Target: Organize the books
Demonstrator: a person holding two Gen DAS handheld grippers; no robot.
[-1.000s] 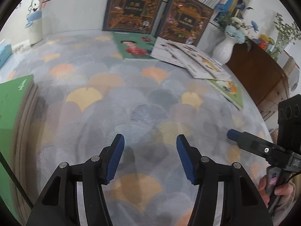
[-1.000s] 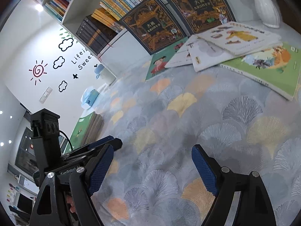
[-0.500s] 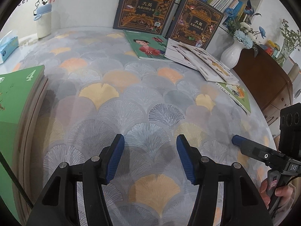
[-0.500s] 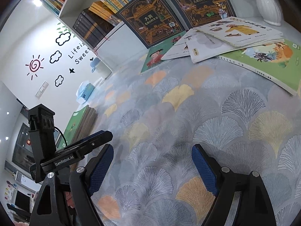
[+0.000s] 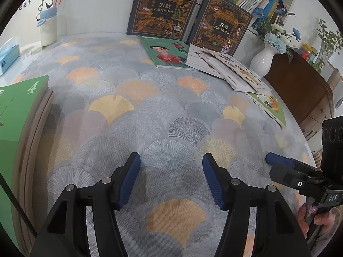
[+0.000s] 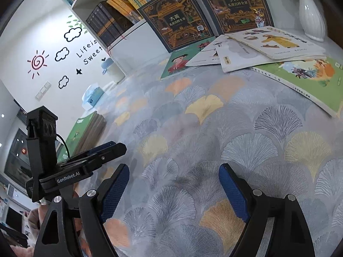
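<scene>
At 9 o'clock in the left wrist view lies a stack (image 5: 19,115) of thin books with a flat green cover on top, its brown page edges showing at the side. The woven cloth (image 5: 150,115) under everything has a fan pattern in grey, yellow and orange. At 6 o'clock the left gripper (image 5: 171,180) hangs over this cloth; its jaws are opening, about half wide, and nothing is between the ribbed blue pads (image 5: 129,180). At 12 o'clock two dark books (image 5: 163,8) with gold ornament lean upright against the white shelf. Just before them a green picture book (image 5: 165,53) lies flat, and at 1 o'clock glossy white books (image 5: 227,70) lie fanned over each other, the last one overlapping a green book (image 5: 268,105). A white ribbed vase (image 5: 262,60) with blue flowers stands at 2 o'clock, beside a brown wooden cabinet (image 5: 300,90). At 4 o'clock comes the right gripper (image 6: 173,192), held by a hand (image 5: 321,220); in its own view the jaws stand wide apart and empty over the cloth.
</scene>
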